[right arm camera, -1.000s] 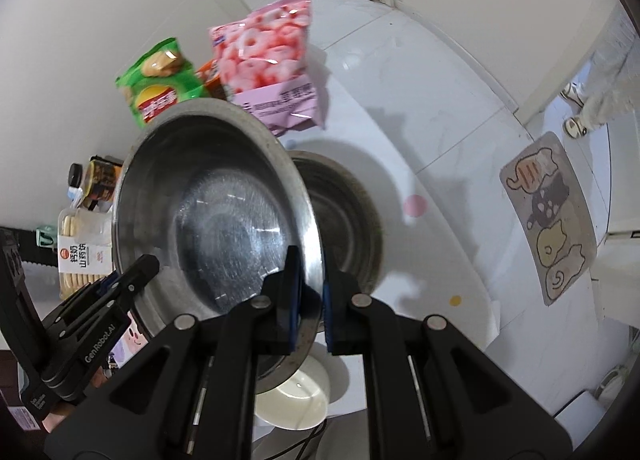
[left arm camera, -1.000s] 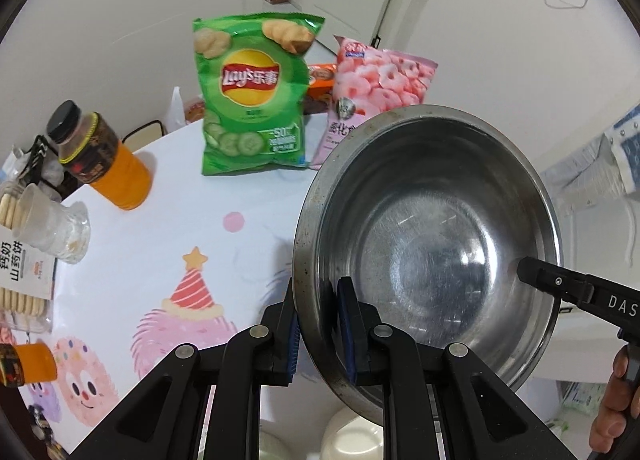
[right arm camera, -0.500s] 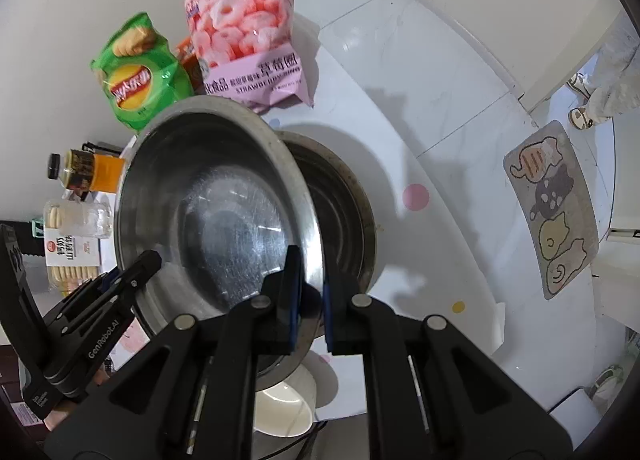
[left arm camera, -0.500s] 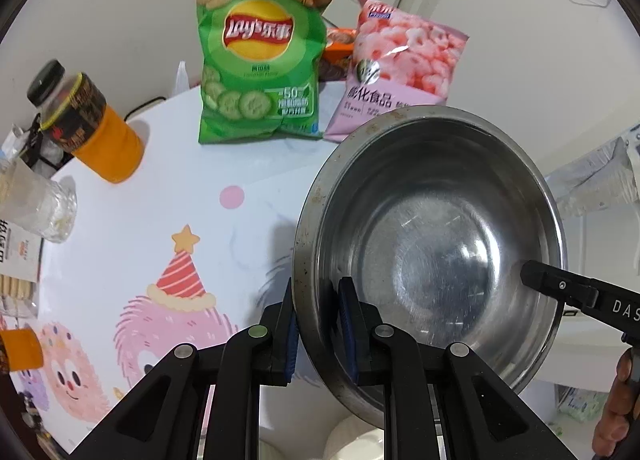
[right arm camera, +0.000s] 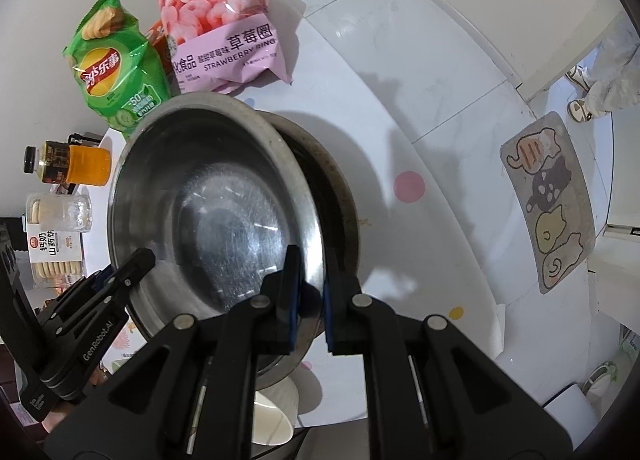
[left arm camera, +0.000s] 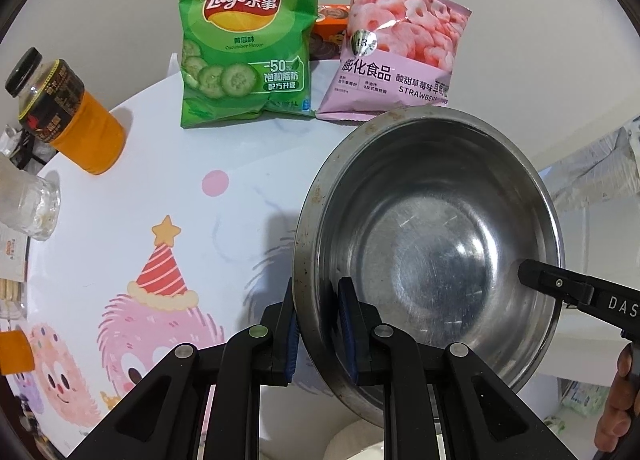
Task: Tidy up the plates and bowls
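Note:
A large steel bowl (left arm camera: 432, 244) is held tilted above the table by both grippers. My left gripper (left arm camera: 318, 324) is shut on its near-left rim. My right gripper (right arm camera: 308, 300) is shut on the opposite rim, and its tip shows in the left wrist view (left arm camera: 560, 284). The held bowl (right arm camera: 208, 204) hangs just over a second, darker steel bowl (right arm camera: 332, 188) that stands on the table. A white bowl (right arm camera: 272, 416) sits below, near the table's front edge.
A green Lay's chip bag (left arm camera: 244, 36) and a pink strawberry ring bag (left arm camera: 400, 48) stand at the back. An orange drink bottle (left arm camera: 64, 112), a glass jar (left arm camera: 24, 204) and a biscuit pack (right arm camera: 52, 252) stand at the left. A cat mat (right arm camera: 548, 196) lies on the floor.
Both grippers have carried the steel bowl forward and lower, closer to the snack bags and over the darker bowl. The grips have not changed.

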### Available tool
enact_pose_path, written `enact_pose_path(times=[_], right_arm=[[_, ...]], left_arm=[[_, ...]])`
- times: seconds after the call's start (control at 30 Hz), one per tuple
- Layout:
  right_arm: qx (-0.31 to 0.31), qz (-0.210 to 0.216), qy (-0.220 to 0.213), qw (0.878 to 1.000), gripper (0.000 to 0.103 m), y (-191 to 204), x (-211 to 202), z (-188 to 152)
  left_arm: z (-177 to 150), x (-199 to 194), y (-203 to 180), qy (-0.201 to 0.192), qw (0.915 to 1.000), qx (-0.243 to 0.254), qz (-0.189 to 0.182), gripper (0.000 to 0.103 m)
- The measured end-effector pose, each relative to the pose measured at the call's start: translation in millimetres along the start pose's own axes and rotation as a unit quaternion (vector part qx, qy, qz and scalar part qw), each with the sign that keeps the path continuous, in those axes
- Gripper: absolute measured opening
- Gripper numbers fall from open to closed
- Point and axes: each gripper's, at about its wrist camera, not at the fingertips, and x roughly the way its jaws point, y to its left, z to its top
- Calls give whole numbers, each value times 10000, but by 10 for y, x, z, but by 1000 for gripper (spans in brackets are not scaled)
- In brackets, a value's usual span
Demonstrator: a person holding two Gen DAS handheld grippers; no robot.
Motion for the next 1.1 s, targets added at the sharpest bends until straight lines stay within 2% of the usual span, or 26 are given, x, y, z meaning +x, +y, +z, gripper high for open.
enact_pose_path(times=[0.47, 0.6, 0.67, 0.73, 0.77, 0.8, 0.83, 0.9, 1.1], right_arm=[[63, -3, 132, 9999, 12, -58, 111, 11], [196, 83, 174, 9996, 15, -73, 124, 13], [249, 253, 232, 9991, 25, -56, 131, 6], [268, 515, 187, 9981, 53, -20, 99, -8], [237, 487, 144, 9984, 62, 10, 76, -11], [195, 383, 109, 9990, 82, 42, 57, -10], [151, 340, 45, 9993, 90, 74, 24, -10], [211, 418, -3, 9989, 91, 86, -16, 0], [329, 412, -160, 9985, 97, 28, -120, 5]], left_arm=[[42, 145, -27, 66, 9999, -21, 97, 18], [62, 176, 12, 61, 9999, -142, -10, 19], [74, 176, 27, 61, 9998, -191, -63, 30], [80, 159, 30, 26, 9996, -237, -116, 72], [80, 142, 25, -34, 9996, -227, -133, 80], [83, 122, 16, -86, 9997, -206, -107, 90], [88, 113, 11, -92, 9997, -192, -99, 94], [95, 113, 5, -30, 9996, -204, -173, 103], [71, 18, 28, -98, 9994, -204, -262, 103]])
